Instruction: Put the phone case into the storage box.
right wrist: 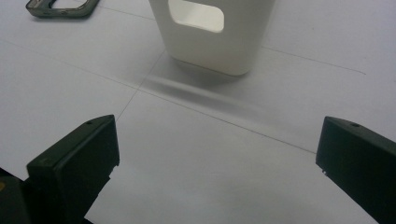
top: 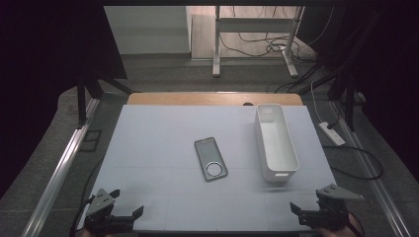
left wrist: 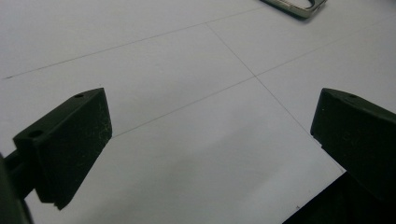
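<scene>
Nearest to you, at the bottom edge of the pale surface [top: 148,148], your left hand-held gripper [top: 129,215] sits with its jaws spread wide and nothing between them; at the opposite corner your right hand-held gripper [top: 302,211] is likewise released and empty, jaws well apart over bare surface. Both rest well short of anything to pick up.

Farther out, near the middle of the surface, lies the phone case [top: 210,159], flat, dark-rimmed, with a ring on its lower half; it is well apart from both hand-held grippers, and its corner peeks into the top of the left gripper view [left wrist: 299,5] and the right gripper view [right wrist: 60,8]. It looks light and thin, probably stiff at the rim but smooth, so expect it to slide rather than lift if you push on it; because it lies flat, you will likely need to pinch it across its narrow width at the long edges, coming down with the jaws low, or take it by the ring if that stands proud, which you cannot tell from here.

Beyond and to the right stands the white bin [top: 276,143], open-topped, long, with a handle cut-out in its near end [right wrist: 196,16]; it looks like light, rigid plastic, and a knock could shift it.
</scene>
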Available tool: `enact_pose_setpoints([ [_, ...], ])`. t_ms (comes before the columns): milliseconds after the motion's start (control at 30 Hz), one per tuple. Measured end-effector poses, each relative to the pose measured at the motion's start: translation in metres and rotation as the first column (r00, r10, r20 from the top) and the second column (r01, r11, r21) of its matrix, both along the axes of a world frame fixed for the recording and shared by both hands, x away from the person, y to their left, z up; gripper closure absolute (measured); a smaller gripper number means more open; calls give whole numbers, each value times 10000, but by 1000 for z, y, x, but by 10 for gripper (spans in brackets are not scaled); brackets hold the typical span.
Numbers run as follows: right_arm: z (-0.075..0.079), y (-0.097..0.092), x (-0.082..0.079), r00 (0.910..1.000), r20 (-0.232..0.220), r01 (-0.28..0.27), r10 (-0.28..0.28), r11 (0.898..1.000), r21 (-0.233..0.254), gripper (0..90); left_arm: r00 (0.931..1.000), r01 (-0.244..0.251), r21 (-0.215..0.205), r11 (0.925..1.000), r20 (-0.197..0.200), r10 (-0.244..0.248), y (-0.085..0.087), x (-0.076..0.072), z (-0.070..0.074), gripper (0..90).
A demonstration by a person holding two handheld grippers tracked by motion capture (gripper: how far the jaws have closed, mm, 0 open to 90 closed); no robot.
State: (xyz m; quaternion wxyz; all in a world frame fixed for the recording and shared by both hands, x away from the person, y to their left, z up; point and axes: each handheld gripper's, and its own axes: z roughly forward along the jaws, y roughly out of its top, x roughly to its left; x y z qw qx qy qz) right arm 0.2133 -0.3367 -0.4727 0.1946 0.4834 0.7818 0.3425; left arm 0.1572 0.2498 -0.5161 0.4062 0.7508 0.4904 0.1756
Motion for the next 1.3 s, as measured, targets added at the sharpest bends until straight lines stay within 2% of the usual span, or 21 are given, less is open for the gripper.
enact_pose_setpoints([
  [533, 0, 2, 0, 9999, 10, -170, 170, 9998, -95, 0, 9999, -5, -176, 9998, -141, 2, 2, 0, 0, 0],
  [767, 0, 2, 1, 9999, 31, -153, 153, 9998, -109, 0, 9998, -127, -680, 9976, -155, 117, 8, -1, -1, 0],
  [1033, 0, 3, 2, 9999, -25, -167, 166, 9997, -168, 0, 9996, 54, -459, 9989, -261, -66, 5, 1, 0, 0],
  [1133, 0, 4, 3, 9999, -64, -130, 129, 9998, -171, 0, 9996, 144, -194, 9997, -247, -149, 3, 4, 1, 0],
  [1300, 0, 4, 3, 10000, -26, -64, 64, 9999, -143, 0, 9996, 222, -170, 9996, -187, -225, 4, 7, 3, 0],
])
